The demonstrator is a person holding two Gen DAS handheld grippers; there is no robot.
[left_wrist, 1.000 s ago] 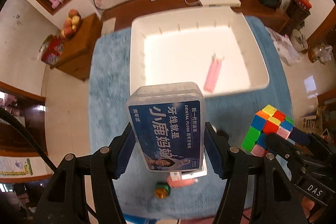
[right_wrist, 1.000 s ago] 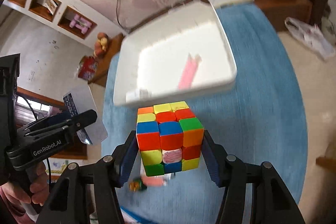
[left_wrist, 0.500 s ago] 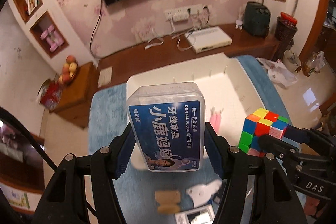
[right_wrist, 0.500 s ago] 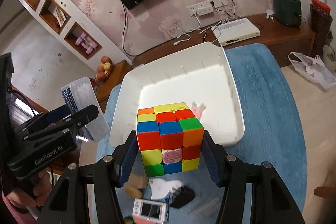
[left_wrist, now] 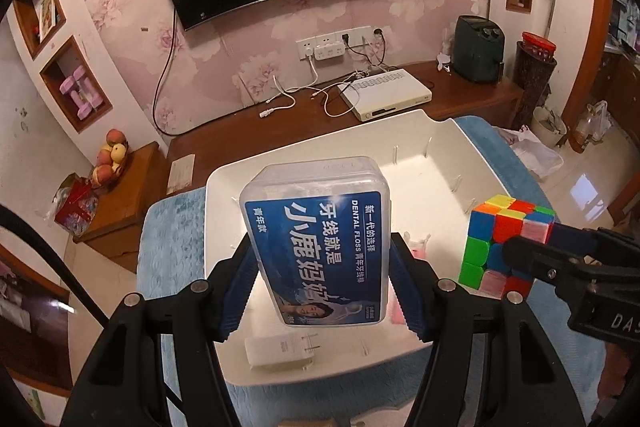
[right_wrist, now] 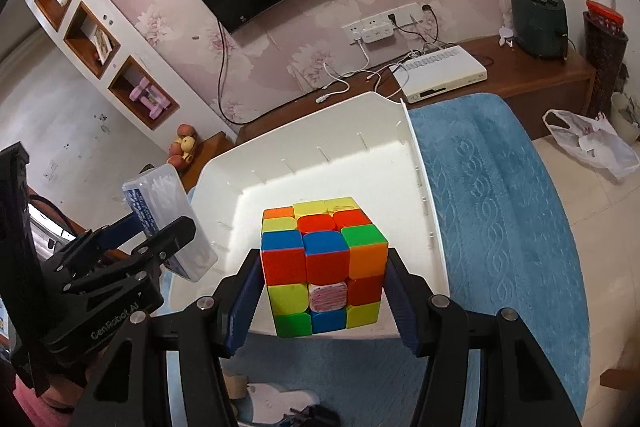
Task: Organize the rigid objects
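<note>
My left gripper (left_wrist: 322, 291) is shut on a clear dental floss box (left_wrist: 316, 239) with a blue label, held above the near left part of the white bin (left_wrist: 440, 143). My right gripper (right_wrist: 322, 295) is shut on a multicoloured puzzle cube (right_wrist: 322, 263), held over the bin's (right_wrist: 424, 195) near edge. The cube also shows in the left wrist view (left_wrist: 504, 243), to the right of the box. The box shows in the right wrist view (right_wrist: 168, 219) at the left. A white adapter (left_wrist: 278, 347) and a pink item (left_wrist: 396, 311) lie in the bin.
The bin sits on a blue towel (right_wrist: 500, 211). Small white and tan items (right_wrist: 276, 399) lie on the towel in front of the bin. A wooden bench with a white set-top box (left_wrist: 384, 97) and cables stands behind. A fruit stand (left_wrist: 112, 159) is at the left.
Both grippers have tilted up and moved forward with their objects, so the wall and TV came into view. The white adapter now shows inside the bin.
</note>
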